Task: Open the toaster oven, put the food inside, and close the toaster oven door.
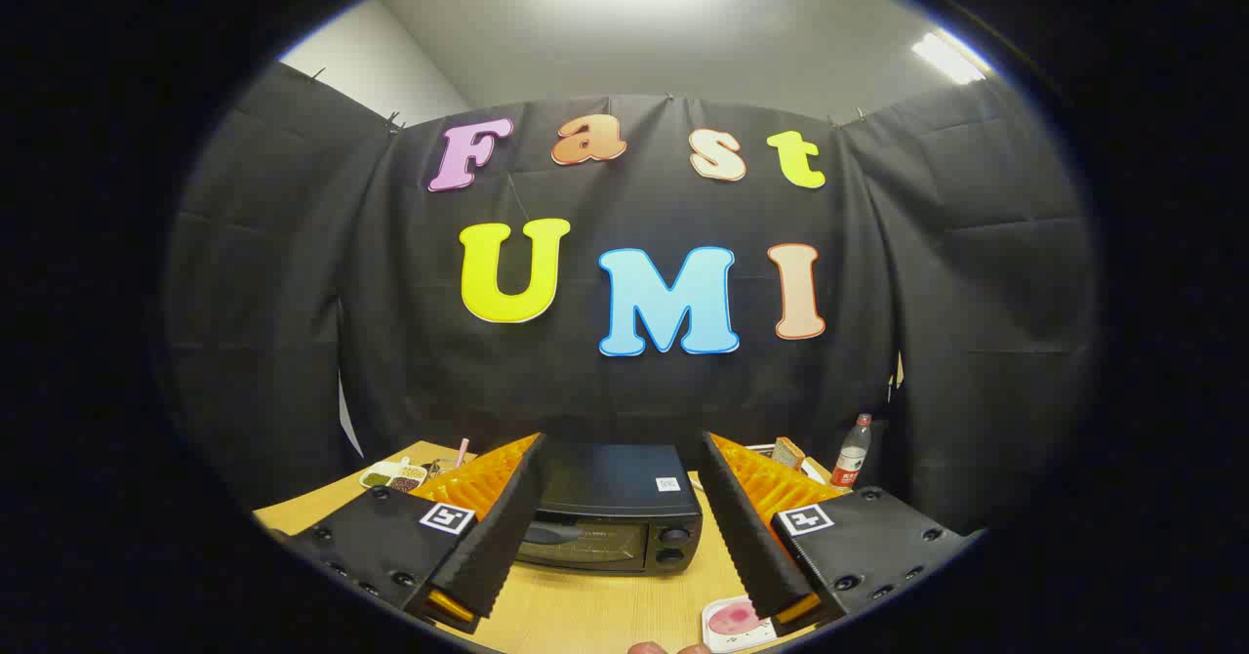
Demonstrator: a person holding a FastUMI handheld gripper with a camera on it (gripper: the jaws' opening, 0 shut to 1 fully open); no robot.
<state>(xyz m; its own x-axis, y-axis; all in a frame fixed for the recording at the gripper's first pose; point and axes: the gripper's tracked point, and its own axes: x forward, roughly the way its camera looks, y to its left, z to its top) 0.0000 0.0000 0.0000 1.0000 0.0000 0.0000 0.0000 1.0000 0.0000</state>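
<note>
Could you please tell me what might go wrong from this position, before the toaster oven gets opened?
The open fingers frame the closed toaster oven from well back, so the approach could drift onto its knobs instead of the door handle. The small plate lying by the right finger might get knocked on the way in.

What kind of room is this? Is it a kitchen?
Probably a small demo booth set up like a kitchen, not a real one. Black cloth walls surround a wooden table with a closed toaster oven and a drink bottle. The gripper hangs open before the oven.
</note>
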